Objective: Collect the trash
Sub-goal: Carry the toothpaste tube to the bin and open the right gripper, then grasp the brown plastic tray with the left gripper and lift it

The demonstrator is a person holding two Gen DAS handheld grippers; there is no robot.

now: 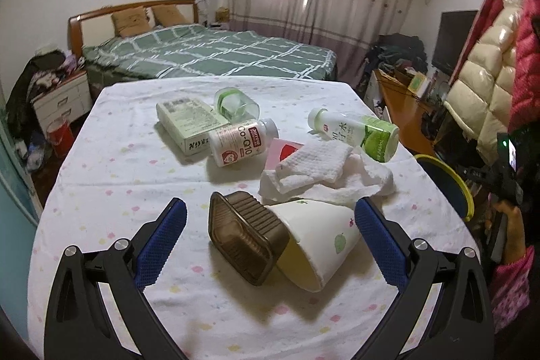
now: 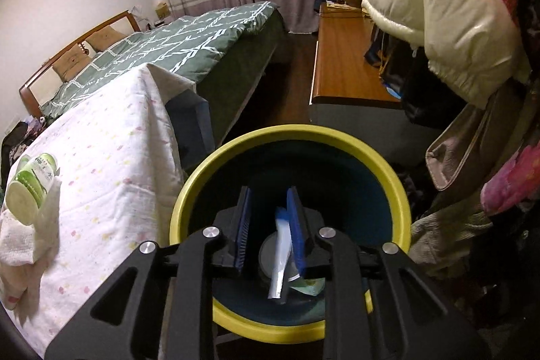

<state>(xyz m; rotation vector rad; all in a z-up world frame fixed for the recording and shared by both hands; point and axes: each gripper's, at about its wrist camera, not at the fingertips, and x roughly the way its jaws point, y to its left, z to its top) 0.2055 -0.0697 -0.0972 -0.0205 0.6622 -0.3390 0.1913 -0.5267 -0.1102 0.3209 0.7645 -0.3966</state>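
Observation:
My left gripper (image 1: 270, 225) is open over the table, its blue pads either side of a brown plastic tray (image 1: 244, 242) wedged in a tipped white paper cup (image 1: 317, 245). Behind them lie crumpled tissues (image 1: 324, 174), a pink packet (image 1: 283, 150), a Co-Q10 bottle (image 1: 241, 140), a green-labelled drink bottle (image 1: 357, 132), a carton (image 1: 190, 123) and a clear jar (image 1: 236, 103). My right gripper (image 2: 270, 225) is over the yellow-rimmed bin (image 2: 290, 134), jaws parted. A white wrapper (image 2: 281, 255) is blurred between the pads, loose. The drink bottle (image 2: 30, 188) shows at left.
The table (image 1: 135, 258) has a white dotted cloth. The bin (image 1: 449, 181) stands off its right edge. A bed (image 1: 209, 53) lies behind, a wooden desk (image 2: 344, 63) and hanging coats (image 2: 438, 5) to the right. A nightstand (image 1: 60, 100) stands far left.

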